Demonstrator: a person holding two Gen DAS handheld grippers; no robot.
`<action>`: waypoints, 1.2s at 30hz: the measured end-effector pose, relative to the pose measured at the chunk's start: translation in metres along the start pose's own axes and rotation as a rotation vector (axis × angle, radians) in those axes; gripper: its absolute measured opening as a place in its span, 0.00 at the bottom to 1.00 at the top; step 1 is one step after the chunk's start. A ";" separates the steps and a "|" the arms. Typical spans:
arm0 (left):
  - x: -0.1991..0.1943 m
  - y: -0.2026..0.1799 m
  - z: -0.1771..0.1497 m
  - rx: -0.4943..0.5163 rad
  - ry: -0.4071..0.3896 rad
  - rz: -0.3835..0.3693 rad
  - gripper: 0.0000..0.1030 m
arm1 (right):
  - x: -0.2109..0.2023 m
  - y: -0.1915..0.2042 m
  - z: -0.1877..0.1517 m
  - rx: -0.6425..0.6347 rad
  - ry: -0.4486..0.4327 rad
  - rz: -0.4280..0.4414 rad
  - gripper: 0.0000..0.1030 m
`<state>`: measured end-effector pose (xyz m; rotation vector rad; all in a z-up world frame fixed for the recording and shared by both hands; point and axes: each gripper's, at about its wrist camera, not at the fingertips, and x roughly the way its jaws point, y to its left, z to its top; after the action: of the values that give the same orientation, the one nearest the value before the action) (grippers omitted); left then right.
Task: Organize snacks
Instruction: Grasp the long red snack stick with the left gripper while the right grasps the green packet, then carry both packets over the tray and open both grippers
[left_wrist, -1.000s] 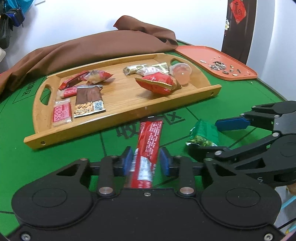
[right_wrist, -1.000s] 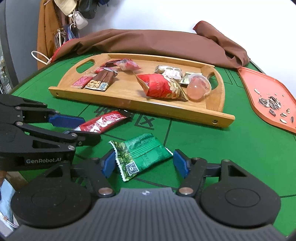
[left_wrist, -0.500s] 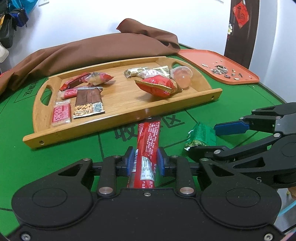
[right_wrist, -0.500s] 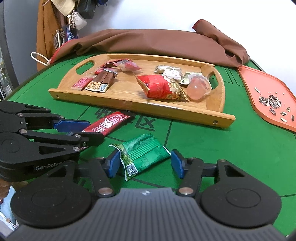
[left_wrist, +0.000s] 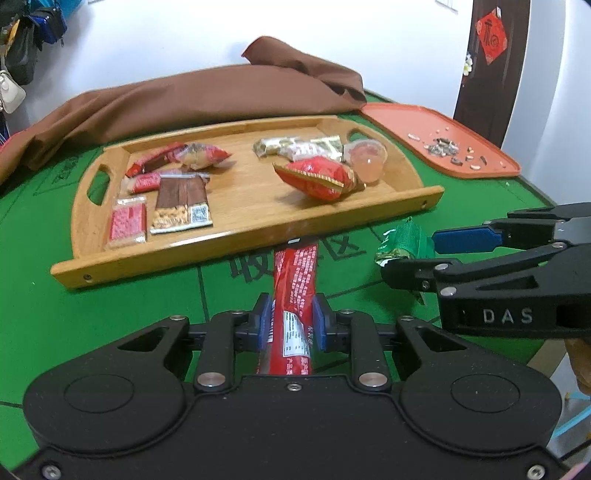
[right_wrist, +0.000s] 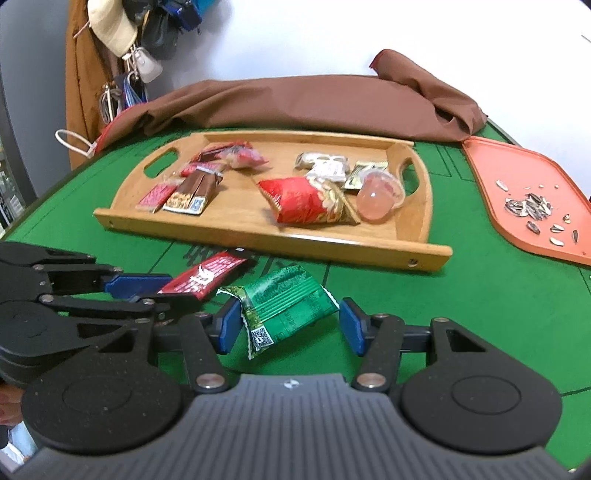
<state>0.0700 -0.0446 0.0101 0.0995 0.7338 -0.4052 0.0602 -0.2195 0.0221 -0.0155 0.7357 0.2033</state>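
Note:
A long red snack bar (left_wrist: 295, 266) lies on the green table, its far end near the front rim of the wooden tray (left_wrist: 258, 240). My left gripper (left_wrist: 291, 314) is shut on the bar's near half, both blue pads pressing its sides. Just right of it, a green snack packet (right_wrist: 284, 295) sits between the blue pads of my right gripper (right_wrist: 290, 325). Those jaws are closing: both pads touch the packet's ends and it bows upward. From the right wrist view, the left gripper (right_wrist: 162, 293) and red bar (right_wrist: 210, 273) show at the left.
The tray (right_wrist: 332, 247) holds several wrapped snacks, a red bag (right_wrist: 306, 203) and a pink jelly cup (right_wrist: 380, 199). An orange tray (right_wrist: 517, 177) with seed shells lies at the right. A brown cloth (left_wrist: 221, 96) is heaped behind. Bags hang at the far left.
The left jaws closed onto the red bar. The right jaws narrowed around the green packet, which went from lying flat to buckled between the pads.

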 end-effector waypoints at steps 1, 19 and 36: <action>-0.003 0.001 0.001 -0.002 -0.009 0.002 0.21 | -0.001 -0.002 0.001 0.004 -0.003 -0.002 0.58; -0.015 0.006 0.003 0.020 -0.059 0.019 0.24 | -0.003 -0.013 0.013 0.036 -0.027 -0.021 0.58; 0.006 -0.003 -0.001 0.010 -0.033 0.021 0.21 | -0.001 -0.017 0.006 0.045 -0.009 -0.028 0.58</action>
<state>0.0720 -0.0493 0.0056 0.1095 0.6975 -0.3898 0.0663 -0.2355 0.0265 0.0183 0.7303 0.1603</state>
